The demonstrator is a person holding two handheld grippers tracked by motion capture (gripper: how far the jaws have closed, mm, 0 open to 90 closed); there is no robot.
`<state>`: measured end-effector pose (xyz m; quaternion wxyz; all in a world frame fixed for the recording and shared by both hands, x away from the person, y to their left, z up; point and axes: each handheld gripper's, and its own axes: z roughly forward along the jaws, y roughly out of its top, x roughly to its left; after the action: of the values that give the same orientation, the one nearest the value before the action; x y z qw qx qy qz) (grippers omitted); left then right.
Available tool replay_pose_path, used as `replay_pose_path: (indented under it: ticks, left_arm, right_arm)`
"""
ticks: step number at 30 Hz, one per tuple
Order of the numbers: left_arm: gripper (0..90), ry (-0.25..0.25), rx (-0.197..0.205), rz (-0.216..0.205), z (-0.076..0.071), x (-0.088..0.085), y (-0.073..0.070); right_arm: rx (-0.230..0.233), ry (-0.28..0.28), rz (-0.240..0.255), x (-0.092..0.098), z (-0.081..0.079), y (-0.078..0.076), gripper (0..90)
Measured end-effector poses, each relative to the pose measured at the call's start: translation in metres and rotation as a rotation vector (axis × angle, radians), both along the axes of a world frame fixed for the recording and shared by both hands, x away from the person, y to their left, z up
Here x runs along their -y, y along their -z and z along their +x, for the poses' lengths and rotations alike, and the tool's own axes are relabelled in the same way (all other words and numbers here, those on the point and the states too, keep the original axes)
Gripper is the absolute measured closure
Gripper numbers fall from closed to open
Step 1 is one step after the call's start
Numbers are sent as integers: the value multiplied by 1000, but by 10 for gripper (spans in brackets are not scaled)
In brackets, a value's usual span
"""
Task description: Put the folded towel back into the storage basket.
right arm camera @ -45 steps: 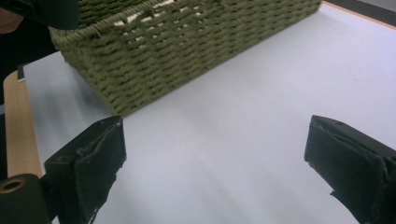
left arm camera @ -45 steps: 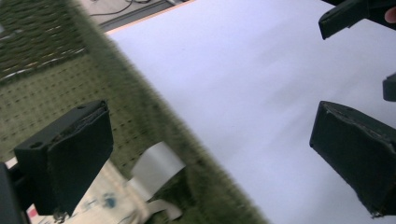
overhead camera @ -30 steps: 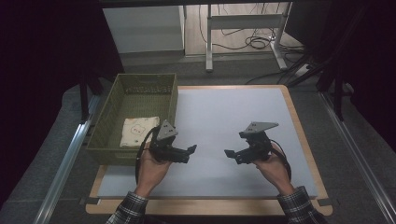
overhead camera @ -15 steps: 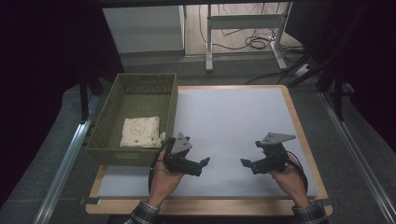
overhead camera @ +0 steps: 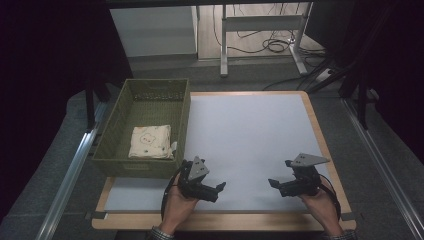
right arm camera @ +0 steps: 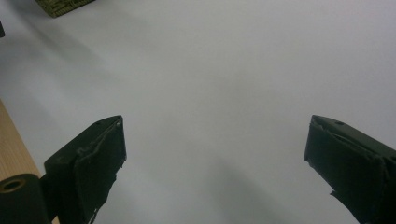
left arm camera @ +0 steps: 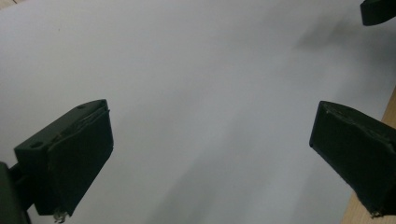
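A green woven basket (overhead camera: pixel 118 161) stands at the left of the table, and a folded pale cloth (overhead camera: pixel 149 141) with small prints lies inside it. My left gripper (overhead camera: pixel 220 189) hovers low over the white sheet (overhead camera: pixel 250 135) just in front of the basket's near right corner, jaws wide apart and empty (left arm camera: pixel 210 163). My right gripper (overhead camera: pixel 274 184) hangs near the front right of the sheet, pointing left, jaws also spread with nothing between them (right arm camera: pixel 215 163). A tip of the right gripper (left arm camera: pixel 377 11) pokes into the left gripper view's top right corner.
The white sheet covers a wooden board (overhead camera: pixel 320 125) with a bare rim. Metal rails (overhead camera: pixel 70 175) run along both sides. Desk legs and cables (overhead camera: pixel 270 45) lie on the floor beyond the table. A basket corner (right arm camera: pixel 63 5) appears at the top left of the right gripper view.
Both hands have drawn back toward the table's front edge and moved apart, the left one sliding right of the basket corner. Both sets of jaws stay spread.
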<state>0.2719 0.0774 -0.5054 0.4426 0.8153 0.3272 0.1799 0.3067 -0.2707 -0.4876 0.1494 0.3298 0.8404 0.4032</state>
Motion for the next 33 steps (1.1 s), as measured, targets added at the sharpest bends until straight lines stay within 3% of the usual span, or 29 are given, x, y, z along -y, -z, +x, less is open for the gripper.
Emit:
replay_pose_path:
  ticks: [15,22,27,33]
  left_arm:
    - [1,-23,-62,18,-6,-10,30]
    - [4,-31,-91,47,-5,-10,40]
    - [7,-10,-98,75,-6,-8,42]
    - [22,-20,-120,119,-5,-3,45]
  right_arm:
    - [-31,26,-22,2,-9,26,56]
    - [-38,11,-52,-4,-13,37,56]
    - [-45,5,-80,-9,-14,44,56]
    - [-17,16,-89,-12,-17,47,55]
